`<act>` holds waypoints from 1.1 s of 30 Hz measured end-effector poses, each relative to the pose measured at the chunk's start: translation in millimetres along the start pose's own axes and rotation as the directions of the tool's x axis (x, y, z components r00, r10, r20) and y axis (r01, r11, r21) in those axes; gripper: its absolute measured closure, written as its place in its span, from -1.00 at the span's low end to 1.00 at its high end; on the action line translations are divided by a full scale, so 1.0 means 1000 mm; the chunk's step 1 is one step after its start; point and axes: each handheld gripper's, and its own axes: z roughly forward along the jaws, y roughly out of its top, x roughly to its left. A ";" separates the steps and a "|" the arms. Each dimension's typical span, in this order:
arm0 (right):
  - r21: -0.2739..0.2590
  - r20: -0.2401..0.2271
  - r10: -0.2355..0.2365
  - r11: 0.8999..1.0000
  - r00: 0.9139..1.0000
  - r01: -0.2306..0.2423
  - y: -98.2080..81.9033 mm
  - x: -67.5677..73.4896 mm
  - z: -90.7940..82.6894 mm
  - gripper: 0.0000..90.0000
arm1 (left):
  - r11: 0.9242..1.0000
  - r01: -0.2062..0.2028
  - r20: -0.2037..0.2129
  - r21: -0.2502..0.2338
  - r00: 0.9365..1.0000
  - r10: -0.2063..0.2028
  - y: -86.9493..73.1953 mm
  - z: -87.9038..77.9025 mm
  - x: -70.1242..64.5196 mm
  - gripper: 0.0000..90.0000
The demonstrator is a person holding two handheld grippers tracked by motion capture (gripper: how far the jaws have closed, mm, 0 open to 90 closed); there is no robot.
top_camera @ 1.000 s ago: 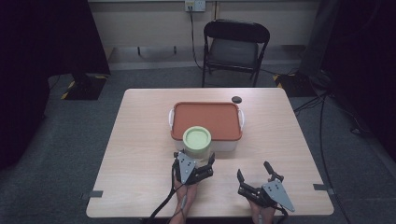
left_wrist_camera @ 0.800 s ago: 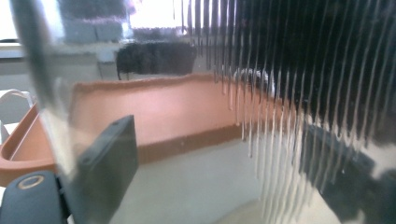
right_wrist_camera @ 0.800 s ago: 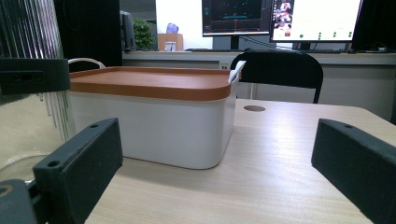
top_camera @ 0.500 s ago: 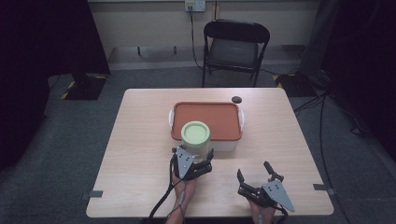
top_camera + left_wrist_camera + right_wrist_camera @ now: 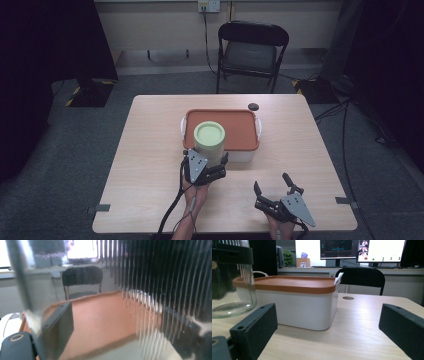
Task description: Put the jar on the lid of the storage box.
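A ribbed glass jar with a pale green lid point(image 5: 208, 134) is held in front of a white box with an orange lid point(image 5: 235, 130). My left gripper point(image 5: 205, 158) is shut on the jar's lower body. In the right gripper view the jar's glass base point(image 5: 232, 302) hangs a little above the tabletop at the left. The left gripper view looks through the ribbed glass point(image 5: 150, 302) onto the orange lid point(image 5: 100, 320). My right gripper point(image 5: 271, 182) rests open near the table's front right, with nothing between its fingers; the box point(image 5: 297, 307) stands ahead of it.
A small black round disc point(image 5: 254, 106) lies on the wooden table point(image 5: 145, 170) behind the box's right corner. A black folding chair point(image 5: 252, 50) stands beyond the far edge. Bare tabletop lies left of the box and to the far right.
The jar and my left gripper have risen slightly and shifted toward the box. My right gripper has stayed still.
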 end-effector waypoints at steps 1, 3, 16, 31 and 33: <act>0.000 0.000 0.000 1.000 1.000 0.000 0.000 0.000 0.000 -0.97 | 1.000 0.009 0.003 -0.004 1.000 -0.009 0.002 0.001 0.001 -0.76; 0.000 0.000 0.000 1.000 1.000 0.000 0.000 0.000 0.000 -0.97 | 1.000 0.008 0.001 -0.010 1.000 -0.008 0.006 0.003 0.002 -0.76; 0.000 -0.001 0.000 1.000 1.000 0.000 0.000 0.000 0.000 -0.98 | 0.999 0.013 -0.009 -0.030 1.000 -0.013 0.027 0.010 0.013 -0.76; 0.001 -0.009 0.001 1.000 1.000 -0.001 0.000 0.000 -0.001 -0.97 | 0.998 0.008 -0.057 -0.068 0.998 -0.012 0.047 0.035 0.027 -0.76; 0.001 -0.010 0.001 1.000 1.000 -0.001 0.000 0.000 -0.001 -0.97 | 0.997 -0.001 -0.071 -0.074 0.997 -0.004 0.049 0.039 0.028 -0.76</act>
